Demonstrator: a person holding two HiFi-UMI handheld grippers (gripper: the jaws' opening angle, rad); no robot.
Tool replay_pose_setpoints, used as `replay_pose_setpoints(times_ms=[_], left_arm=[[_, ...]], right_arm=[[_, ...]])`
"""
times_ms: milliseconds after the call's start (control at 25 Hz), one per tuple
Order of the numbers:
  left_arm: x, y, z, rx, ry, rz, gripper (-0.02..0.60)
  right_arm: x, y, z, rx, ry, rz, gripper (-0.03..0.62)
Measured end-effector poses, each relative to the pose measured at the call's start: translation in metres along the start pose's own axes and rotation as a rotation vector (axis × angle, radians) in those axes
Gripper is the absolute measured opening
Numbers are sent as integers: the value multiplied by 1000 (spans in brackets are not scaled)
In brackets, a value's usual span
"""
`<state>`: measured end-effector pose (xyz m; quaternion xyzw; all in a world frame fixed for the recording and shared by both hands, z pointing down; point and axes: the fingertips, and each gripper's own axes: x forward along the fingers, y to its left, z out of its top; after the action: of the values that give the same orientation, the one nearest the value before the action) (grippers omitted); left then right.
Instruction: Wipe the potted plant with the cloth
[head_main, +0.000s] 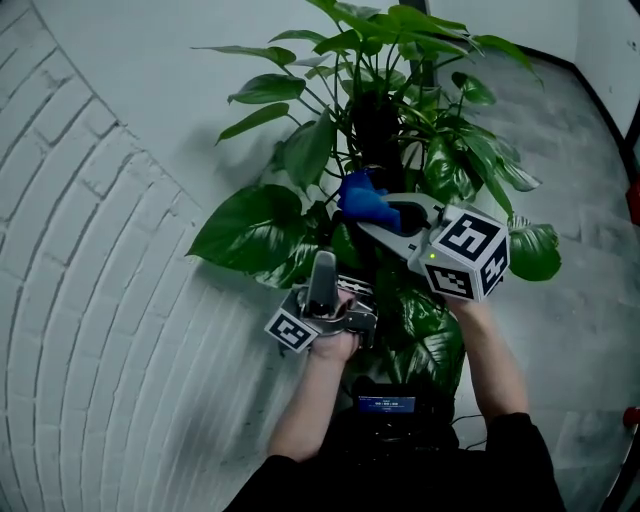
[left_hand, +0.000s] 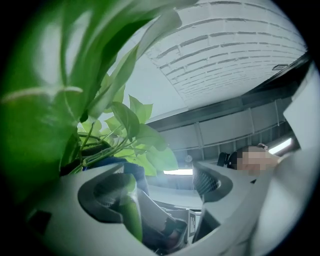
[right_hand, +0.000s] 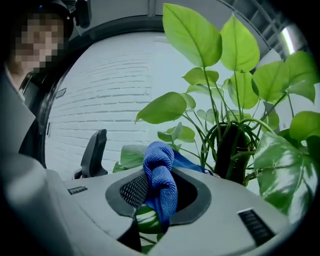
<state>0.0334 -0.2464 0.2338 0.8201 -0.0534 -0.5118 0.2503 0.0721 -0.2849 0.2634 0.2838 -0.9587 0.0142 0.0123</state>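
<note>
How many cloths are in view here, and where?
1. The blue cloth is clamped in the right tongs, held among leaves of the potted plant. Others could be hidden behind foliage.

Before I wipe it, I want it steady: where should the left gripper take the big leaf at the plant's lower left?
Probably by its near edge, close to the stem, coming from below: the big leaf lies broad and flat, so only its thin rim fits between the fingers of the left gripper.

A white-painted brick wall (head_main: 90, 250) is curving past on my left, a grey floor (head_main: 590, 330) is spreading out on my right, a black chair (right_hand: 94, 152) is standing off by the bricks, and a small screen (head_main: 386, 403) is glowing at my chest.
</note>
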Motion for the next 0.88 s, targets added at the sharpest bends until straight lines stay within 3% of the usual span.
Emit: replay_pose_setpoints(times_ms=[600, 880], left_arm=[[-1, -7, -9, 15, 32, -5, 445], [-7, -7, -6, 22, 19, 8, 445]], right_arm=[[-16, 33, -6, -119, 47, -17, 115], [-27, 51, -13, -88, 44, 82, 115]])
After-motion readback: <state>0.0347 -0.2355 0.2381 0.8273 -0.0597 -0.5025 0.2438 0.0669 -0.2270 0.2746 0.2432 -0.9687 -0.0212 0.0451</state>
